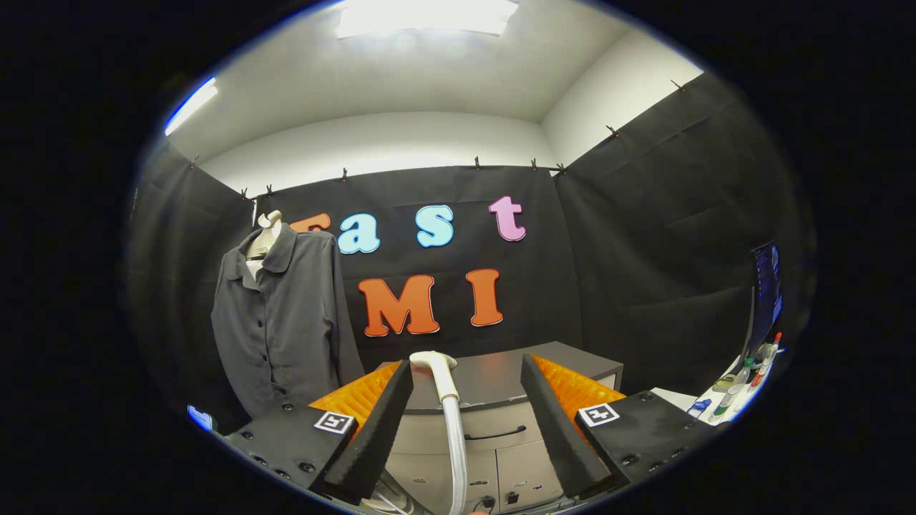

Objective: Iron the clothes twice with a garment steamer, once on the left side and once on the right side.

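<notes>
Spread wide, the tongs [465, 408] frame the steamer head [438, 366] on its hose [455, 450], gripping nothing, likely lined up to take it. Beyond stands a grey table [494, 375]; the grey shirt [283, 322] hangs on a mannequin, ready for steaming.

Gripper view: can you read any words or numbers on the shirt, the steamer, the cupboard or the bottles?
Dark grey button shirt on the mannequin: none.
White garment steamer head, between the open jaws of the gripper: none.
Grey cupboard: none.
Small bottles: labels too small to read.
Square black-and-white markers on the gripper: patterns, not words.
</notes>
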Tool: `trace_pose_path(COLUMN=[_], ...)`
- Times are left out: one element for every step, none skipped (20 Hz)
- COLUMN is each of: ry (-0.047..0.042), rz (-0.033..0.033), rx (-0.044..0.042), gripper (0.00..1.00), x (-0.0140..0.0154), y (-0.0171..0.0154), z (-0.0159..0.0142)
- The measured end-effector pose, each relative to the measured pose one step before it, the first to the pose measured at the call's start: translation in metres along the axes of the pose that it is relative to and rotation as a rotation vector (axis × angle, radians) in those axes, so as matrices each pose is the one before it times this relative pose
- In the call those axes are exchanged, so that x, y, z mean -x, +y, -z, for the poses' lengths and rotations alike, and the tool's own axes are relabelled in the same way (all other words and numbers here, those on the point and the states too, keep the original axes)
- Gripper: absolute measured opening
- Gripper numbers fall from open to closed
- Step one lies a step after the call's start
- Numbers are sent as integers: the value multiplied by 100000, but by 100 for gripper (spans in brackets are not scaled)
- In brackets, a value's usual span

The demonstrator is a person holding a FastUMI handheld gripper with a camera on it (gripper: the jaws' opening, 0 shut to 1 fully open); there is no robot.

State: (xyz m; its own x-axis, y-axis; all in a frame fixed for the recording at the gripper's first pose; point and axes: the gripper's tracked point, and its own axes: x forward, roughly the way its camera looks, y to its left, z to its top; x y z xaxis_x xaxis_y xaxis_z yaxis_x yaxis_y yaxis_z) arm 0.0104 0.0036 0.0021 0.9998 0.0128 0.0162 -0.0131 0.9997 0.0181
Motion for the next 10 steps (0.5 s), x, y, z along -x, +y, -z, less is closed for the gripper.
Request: trace_pose_path(ry=[-157,7,232,200,96,-84,-242,-217,39,219], rz=[157,95,397,459,352,208,259,187,823,384], rx=[-677,-492,-165,81,-34,-94,-173,-153,-396,-359], gripper=[98,98,98,98,98,98,98,98,98,98], x=[19,15,-53,51,-41,-17,92,61,77,-7], y=[37,-11,-68,-112,37,70,111,122,1,129], z=[75,39,64,161,-10,-12,-64,-17,39,72])
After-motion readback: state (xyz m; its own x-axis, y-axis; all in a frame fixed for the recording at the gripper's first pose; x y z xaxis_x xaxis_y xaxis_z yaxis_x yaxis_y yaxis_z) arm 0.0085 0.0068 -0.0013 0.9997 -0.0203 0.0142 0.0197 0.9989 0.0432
